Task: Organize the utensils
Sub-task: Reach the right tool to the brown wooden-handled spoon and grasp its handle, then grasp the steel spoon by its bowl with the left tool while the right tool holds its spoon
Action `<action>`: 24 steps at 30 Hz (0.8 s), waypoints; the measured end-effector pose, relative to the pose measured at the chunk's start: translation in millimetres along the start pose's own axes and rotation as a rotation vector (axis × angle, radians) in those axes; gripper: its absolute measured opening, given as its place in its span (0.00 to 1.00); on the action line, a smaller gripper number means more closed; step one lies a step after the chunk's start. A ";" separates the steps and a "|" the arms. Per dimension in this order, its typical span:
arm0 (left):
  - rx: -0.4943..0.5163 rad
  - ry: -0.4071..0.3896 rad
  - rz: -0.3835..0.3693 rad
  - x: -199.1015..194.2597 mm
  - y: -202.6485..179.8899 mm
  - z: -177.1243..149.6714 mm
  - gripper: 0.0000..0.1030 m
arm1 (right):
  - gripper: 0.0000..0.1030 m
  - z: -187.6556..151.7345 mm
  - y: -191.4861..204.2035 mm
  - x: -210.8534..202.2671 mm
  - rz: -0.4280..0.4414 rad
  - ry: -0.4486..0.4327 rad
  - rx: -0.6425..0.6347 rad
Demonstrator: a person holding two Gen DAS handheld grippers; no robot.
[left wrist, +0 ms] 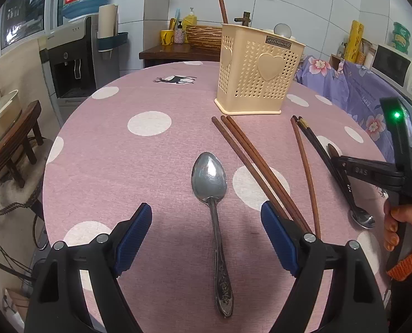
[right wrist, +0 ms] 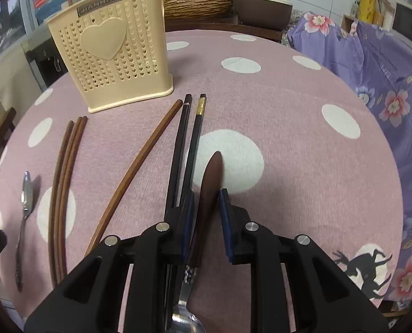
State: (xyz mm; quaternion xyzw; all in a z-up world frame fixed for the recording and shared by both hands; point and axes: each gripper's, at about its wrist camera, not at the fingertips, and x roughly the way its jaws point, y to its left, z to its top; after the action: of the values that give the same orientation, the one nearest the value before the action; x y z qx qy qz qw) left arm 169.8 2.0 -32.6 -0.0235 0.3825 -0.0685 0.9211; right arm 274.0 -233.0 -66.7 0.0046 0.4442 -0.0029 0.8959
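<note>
From the left wrist view, the left gripper hangs with its jaws spread wide and nothing between the pads, just above the near half of a metal spoon that lies lengthwise on the pink dotted tablecloth. That spoon looks stiff, fairly light and smooth, so it would likely slide on the cloth; its embossed handle near the middle seems the surest place to pinch. Right of it lie brown wooden chopsticks, and beyond stands the cream utensil holder, upright with one chopstick already inside. At far right the right gripper meets a second spoon.

From the right wrist view, the right gripper has its jaws drawn narrow around the brown-handled spoon, its steel bowl showing near the bottom edge. Whether the pads truly press it I cannot tell. Black chopsticks lie just left, touching the left finger; thin and rigid, they could roll.
</note>
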 end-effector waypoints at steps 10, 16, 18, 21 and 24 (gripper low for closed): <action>-0.012 -0.001 0.011 -0.6 5.4 1.4 0.77 | 0.15 -11.7 8.4 -8.6 -0.008 -0.032 -0.155; -0.008 0.002 0.011 2.3 4.6 2.7 0.77 | 0.15 -26.1 -2.0 -21.7 0.001 -0.025 -0.195; -0.006 0.004 0.011 4.3 4.0 3.5 0.77 | 0.15 -27.0 -11.2 -22.7 0.030 -0.015 -0.153; -0.005 0.009 0.017 9.5 1.8 6.3 0.77 | 0.16 -29.3 -12.0 -23.4 0.032 -0.016 -0.135; 0.014 0.011 0.042 15.2 -2.1 8.8 0.77 | 0.16 -30.7 -7.0 -23.9 0.009 -0.023 -0.143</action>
State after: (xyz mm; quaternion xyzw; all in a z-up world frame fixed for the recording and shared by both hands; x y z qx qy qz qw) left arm 186.5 -2.4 -36.8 -0.0084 0.3876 -0.0519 0.9203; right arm 235.0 -239.6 -66.3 -0.0573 0.4328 0.0328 0.8991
